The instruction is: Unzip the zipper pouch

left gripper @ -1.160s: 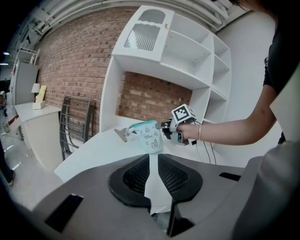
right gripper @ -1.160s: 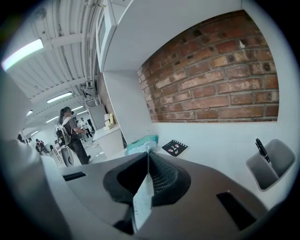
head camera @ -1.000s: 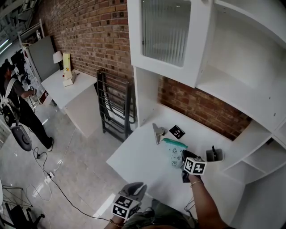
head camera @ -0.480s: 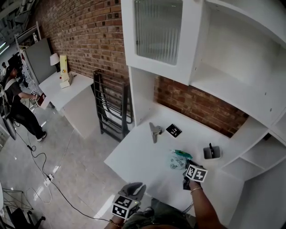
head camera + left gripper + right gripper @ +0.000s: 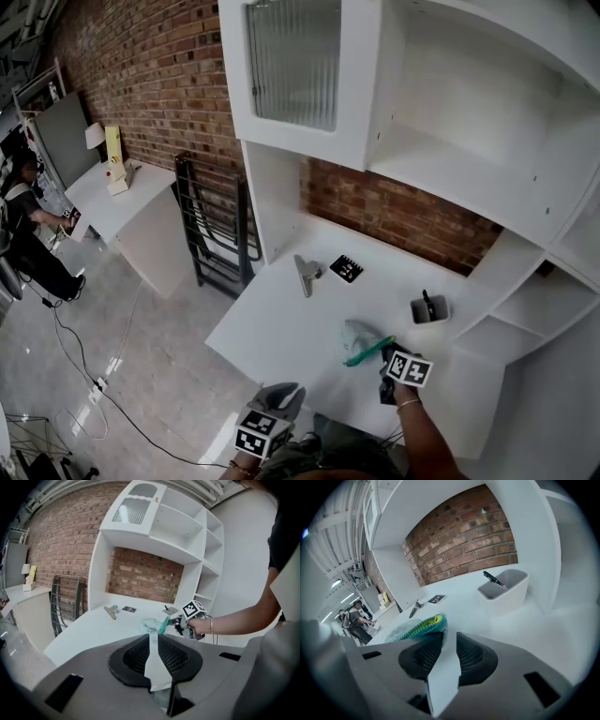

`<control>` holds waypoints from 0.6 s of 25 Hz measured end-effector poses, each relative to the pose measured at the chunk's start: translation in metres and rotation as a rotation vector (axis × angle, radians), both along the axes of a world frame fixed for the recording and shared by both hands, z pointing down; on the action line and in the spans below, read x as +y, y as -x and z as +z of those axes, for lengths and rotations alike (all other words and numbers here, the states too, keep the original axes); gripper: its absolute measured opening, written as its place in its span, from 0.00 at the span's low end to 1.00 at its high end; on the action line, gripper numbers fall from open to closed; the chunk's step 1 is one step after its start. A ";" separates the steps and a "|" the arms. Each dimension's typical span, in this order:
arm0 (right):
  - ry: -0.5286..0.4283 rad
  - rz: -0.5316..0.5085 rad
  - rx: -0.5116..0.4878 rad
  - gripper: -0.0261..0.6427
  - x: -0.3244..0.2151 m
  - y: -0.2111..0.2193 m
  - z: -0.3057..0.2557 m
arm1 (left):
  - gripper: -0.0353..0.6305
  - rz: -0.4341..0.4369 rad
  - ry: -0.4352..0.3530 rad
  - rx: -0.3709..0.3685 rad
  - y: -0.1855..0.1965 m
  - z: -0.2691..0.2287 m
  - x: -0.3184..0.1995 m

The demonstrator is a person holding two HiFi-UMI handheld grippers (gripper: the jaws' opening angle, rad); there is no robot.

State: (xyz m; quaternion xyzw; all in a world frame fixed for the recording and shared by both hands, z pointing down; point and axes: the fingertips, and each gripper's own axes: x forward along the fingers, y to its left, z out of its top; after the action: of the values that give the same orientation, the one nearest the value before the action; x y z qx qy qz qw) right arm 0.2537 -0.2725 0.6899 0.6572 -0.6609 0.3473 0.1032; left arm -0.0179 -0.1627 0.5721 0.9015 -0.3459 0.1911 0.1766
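A pale, see-through pouch (image 5: 359,336) with a teal zipper edge (image 5: 368,352) lies crumpled on the white desk (image 5: 281,323). My right gripper (image 5: 382,360) is at the zipper's near end, below and right of the pouch. In the right gripper view the zipper end (image 5: 423,626) rests against the left jaw's tip, just ahead of my right gripper (image 5: 449,637). Its jaws have just been opening, and only bare desk shows in the gap. My left gripper (image 5: 287,394) hangs off the desk's front edge, shut and empty, and looks at the pouch (image 5: 151,624).
A grey pen holder (image 5: 427,308) with a black pen stands behind the pouch. A metal binder clip (image 5: 306,272) and a black marker card (image 5: 346,268) lie further back. White cabinet shelves rise above and to the right. A black rack (image 5: 217,225) stands left of the desk.
The pouch has come toward the desk's near edge along with the right gripper, and its teal zipper edge now stretches toward that gripper. The left gripper has stayed at the front edge.
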 end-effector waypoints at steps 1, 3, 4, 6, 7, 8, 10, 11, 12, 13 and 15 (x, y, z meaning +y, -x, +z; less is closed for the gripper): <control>0.002 0.003 0.000 0.19 0.004 -0.002 0.001 | 0.13 0.007 -0.001 0.000 -0.003 0.000 0.000; 0.005 0.007 -0.001 0.19 0.011 -0.004 0.002 | 0.13 0.018 -0.001 0.003 -0.007 0.000 0.000; 0.009 0.009 0.000 0.19 0.014 -0.005 0.002 | 0.13 0.024 -0.001 0.004 -0.009 -0.001 0.000; 0.023 0.005 0.009 0.19 0.020 -0.005 0.005 | 0.13 0.036 -0.001 0.004 -0.013 -0.001 0.000; 0.031 -0.002 0.015 0.19 0.023 -0.005 0.006 | 0.13 0.041 -0.001 0.004 -0.015 -0.001 0.001; 0.041 -0.013 0.023 0.19 0.026 -0.004 0.007 | 0.13 0.045 0.000 0.003 -0.016 -0.001 0.002; 0.064 -0.045 0.038 0.20 0.033 -0.001 0.011 | 0.13 0.047 0.002 0.003 -0.016 0.000 0.003; 0.074 -0.059 0.045 0.22 0.037 0.000 0.012 | 0.13 0.046 0.003 0.004 -0.016 0.000 0.003; 0.084 -0.067 0.051 0.22 0.040 0.000 0.014 | 0.13 0.045 0.004 0.004 -0.015 0.000 0.004; 0.092 -0.070 0.057 0.22 0.044 -0.001 0.015 | 0.13 0.044 0.005 0.003 -0.014 0.000 0.004; 0.105 -0.064 0.064 0.22 0.053 -0.005 0.018 | 0.13 0.043 0.006 0.000 -0.012 0.001 0.004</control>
State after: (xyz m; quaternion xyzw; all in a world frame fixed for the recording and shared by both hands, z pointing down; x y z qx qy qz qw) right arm 0.2583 -0.2199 0.7075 0.6403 -0.6587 0.3568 0.1698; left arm -0.0059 -0.1587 0.5731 0.9082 -0.3258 0.1958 0.1751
